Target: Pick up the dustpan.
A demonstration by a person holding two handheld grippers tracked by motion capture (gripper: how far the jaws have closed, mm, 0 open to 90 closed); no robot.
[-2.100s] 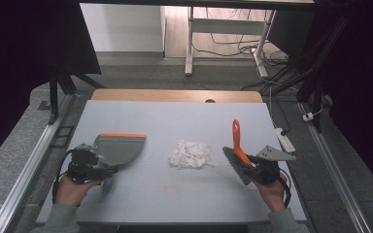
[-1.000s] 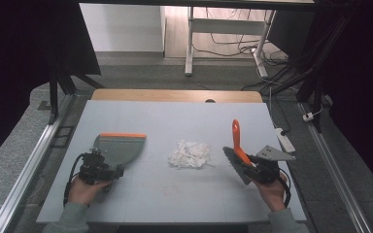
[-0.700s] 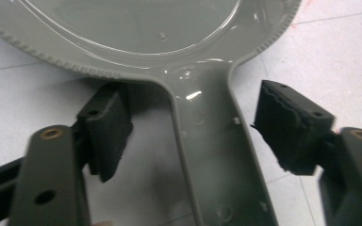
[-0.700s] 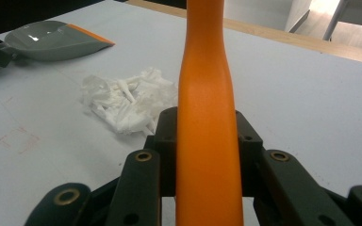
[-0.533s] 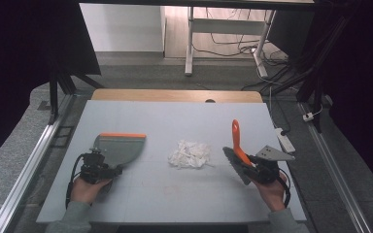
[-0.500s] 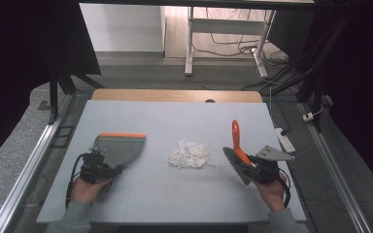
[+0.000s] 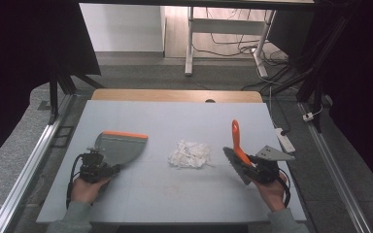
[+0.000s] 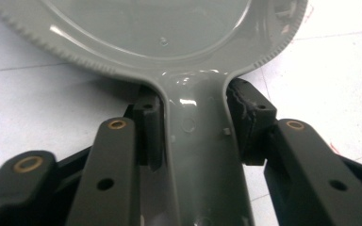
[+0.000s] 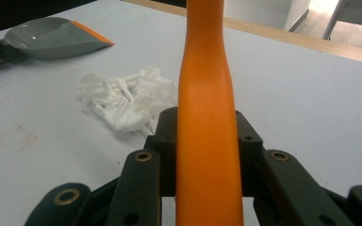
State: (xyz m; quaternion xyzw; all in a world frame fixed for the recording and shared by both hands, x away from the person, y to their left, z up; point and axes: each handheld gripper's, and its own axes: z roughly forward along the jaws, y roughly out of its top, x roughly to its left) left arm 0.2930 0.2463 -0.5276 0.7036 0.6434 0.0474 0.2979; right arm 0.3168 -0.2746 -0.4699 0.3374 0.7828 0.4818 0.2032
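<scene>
A grey dustpan (image 7: 119, 145) with an orange lip lies flat on the table at the left, seen close up in the left gripper view (image 8: 169, 28). My left gripper (image 7: 108, 170) (image 8: 195, 122) has just been closing, and its pads now press both sides of the dustpan's handle (image 8: 200, 155). At the right, my right gripper (image 7: 252, 167) (image 9: 207, 141) is shut on the orange handle (image 9: 206, 94) of a brush (image 7: 235, 138). The handle points away from me and the dark bristle head rests by the table. A small heap of white paper scraps (image 7: 190, 154) (image 9: 127, 99) lies between the two tools.
The pale table (image 7: 184, 116) ends in a wooden strip (image 7: 175, 95) at the far edge. A white power strip (image 7: 284, 140) lies along the right edge. A metal rail (image 7: 29, 165) runs down the left side. Desk legs and cables stand on the floor beyond.
Since the earliest frame my left hand has slid a little right and toward me, onto the dustpan's handle. The right hand, brush and paper heap have stayed put.
</scene>
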